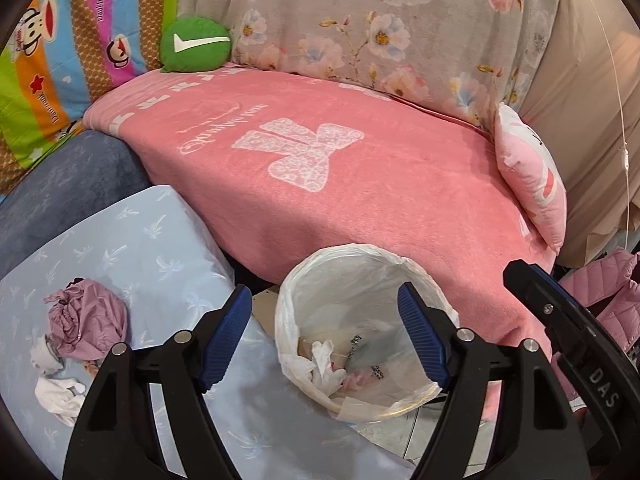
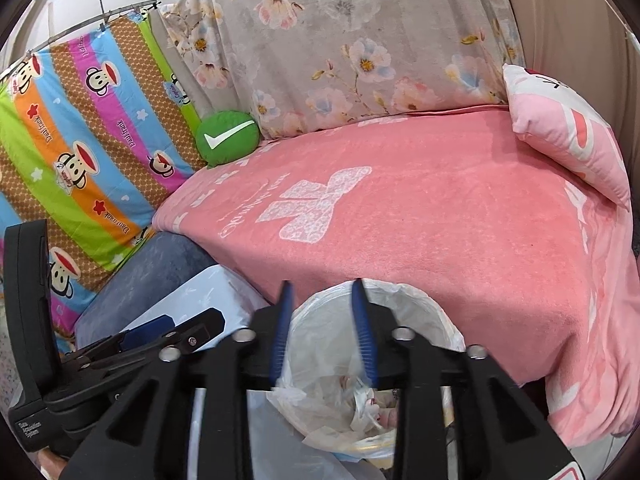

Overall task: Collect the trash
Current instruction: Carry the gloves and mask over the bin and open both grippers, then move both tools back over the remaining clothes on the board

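Note:
A round bin lined with a clear plastic bag (image 1: 304,280) stands on the floor against the pink sofa; it also shows in the right wrist view (image 2: 436,320). White tissues (image 1: 326,364) and other scraps lie inside it. My left gripper (image 1: 324,336) is open and empty, just above the bin's left side. My right gripper (image 2: 322,320) is open with a narrower gap and empty, directly over the bin. On a light blue cushion (image 1: 160,248) to the left lie a crumpled mauve wad (image 1: 90,326) and white tissue pieces (image 1: 58,394).
The sofa seat is covered by a pink blanket (image 1: 380,184). A green check-mark cushion (image 1: 196,44) sits at the back left, a pink pillow (image 1: 532,184) at the right end. A pink padded jacket (image 1: 600,296) lies far right. The left gripper's body (image 2: 120,352) shows at lower left.

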